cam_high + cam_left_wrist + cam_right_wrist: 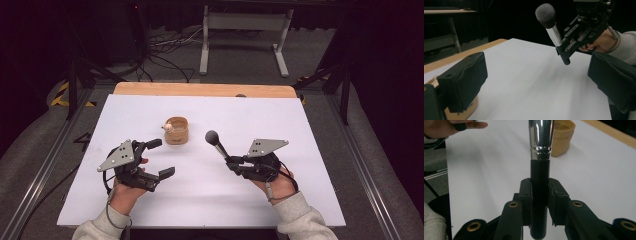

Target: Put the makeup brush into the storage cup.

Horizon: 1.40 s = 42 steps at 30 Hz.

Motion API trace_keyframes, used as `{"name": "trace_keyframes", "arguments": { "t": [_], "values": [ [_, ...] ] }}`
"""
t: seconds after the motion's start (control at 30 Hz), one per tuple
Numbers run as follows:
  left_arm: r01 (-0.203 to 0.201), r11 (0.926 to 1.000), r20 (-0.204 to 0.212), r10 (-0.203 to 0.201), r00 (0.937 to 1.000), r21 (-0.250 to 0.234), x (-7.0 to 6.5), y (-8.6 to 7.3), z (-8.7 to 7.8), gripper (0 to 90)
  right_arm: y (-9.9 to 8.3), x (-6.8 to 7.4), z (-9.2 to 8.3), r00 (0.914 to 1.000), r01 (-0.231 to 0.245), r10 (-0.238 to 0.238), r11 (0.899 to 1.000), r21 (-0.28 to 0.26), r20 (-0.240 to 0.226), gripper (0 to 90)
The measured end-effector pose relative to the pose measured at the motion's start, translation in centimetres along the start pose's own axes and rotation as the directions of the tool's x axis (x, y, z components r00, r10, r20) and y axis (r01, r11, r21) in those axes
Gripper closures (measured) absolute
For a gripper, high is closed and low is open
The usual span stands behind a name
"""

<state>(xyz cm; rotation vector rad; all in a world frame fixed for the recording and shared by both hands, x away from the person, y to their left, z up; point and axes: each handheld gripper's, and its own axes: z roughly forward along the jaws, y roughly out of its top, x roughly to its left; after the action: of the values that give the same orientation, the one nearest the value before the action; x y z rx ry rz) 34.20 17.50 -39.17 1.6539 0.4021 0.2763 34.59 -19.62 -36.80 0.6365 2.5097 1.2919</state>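
- A makeup brush with a dark fluffy head, shiny silver ferrule and black handle point(218, 144), clamped by its handle, head tilted up and off the white surface point(300, 165).
- A small round tan wooden cup point(176, 131), upright on the surface, just left of the brush head.

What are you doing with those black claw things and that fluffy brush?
A person sits at a white table with a gripper in each hand. The right gripper is shut on the black handle of a makeup brush, holding it up off the table with its fluffy head on top. The left gripper is open and holds nothing. It sits just in front of a small tan cup near the middle of the table.
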Motion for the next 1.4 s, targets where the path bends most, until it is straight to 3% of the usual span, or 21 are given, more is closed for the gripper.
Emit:
{"name": "trace_keyframes", "arguments": {
  "t": [0.17, 0.33, 0.53, 0.73, 0.97, 1.4],
  "values": [
    [0.008, 0.9998, 0.021, -0.007, 0.9998, -0.019, -0.1, 0.7, 0.7, 3.5, -0.4, 0.4, 0.3, 0.9987, 0.046, -0.048, 0.996, -0.082, -0.018, 75.4],
    [0.019, 0.9992, 0.039, -0.018, 0.9991, -0.034, -0.3, 1.2, 1.0, 4.6, -1.3, 0.2, 0.8, 0.9988, 0.018, -0.024, 0.989, -0.144, -0.044, 75.3],
    [0.005, 0.9997, 0.048, -0.004, 0.9988, -0.023, -0.6, 1.2, 1.3, 5.1, -1.7, 0.4, 1.1, 0.9968, 0.031, -0.045, 0.979, -0.201, -0.067, 75.3],
    [-0.020, 0.9996, 0.068, 0.021, 0.9975, -0.019, -1.2, 1.4, 1.6, 5.4, -2.0, 1.1, 2.0, 0.9936, 0.055, -0.076, 0.972, -0.230, -0.084, 75.3],
    [-0.019, 0.9997, 0.102, 0.020, 0.9946, -0.013, -1.7, 1.5, 2.0, 5.4, -2.4, 1.9, 2.6, 0.9868, 0.089, -0.124, 0.954, -0.287, -0.104, 75.3],
    [0.010, 0.9999, 0.159, -0.009, 0.9872, -0.008, -2.7, 1.4, 3.7, 7.5, -2.6, 2.9, 3.3, 0.9823, 0.102, -0.145, 0.945, -0.310, -0.119, 75.2]
  ]
}}
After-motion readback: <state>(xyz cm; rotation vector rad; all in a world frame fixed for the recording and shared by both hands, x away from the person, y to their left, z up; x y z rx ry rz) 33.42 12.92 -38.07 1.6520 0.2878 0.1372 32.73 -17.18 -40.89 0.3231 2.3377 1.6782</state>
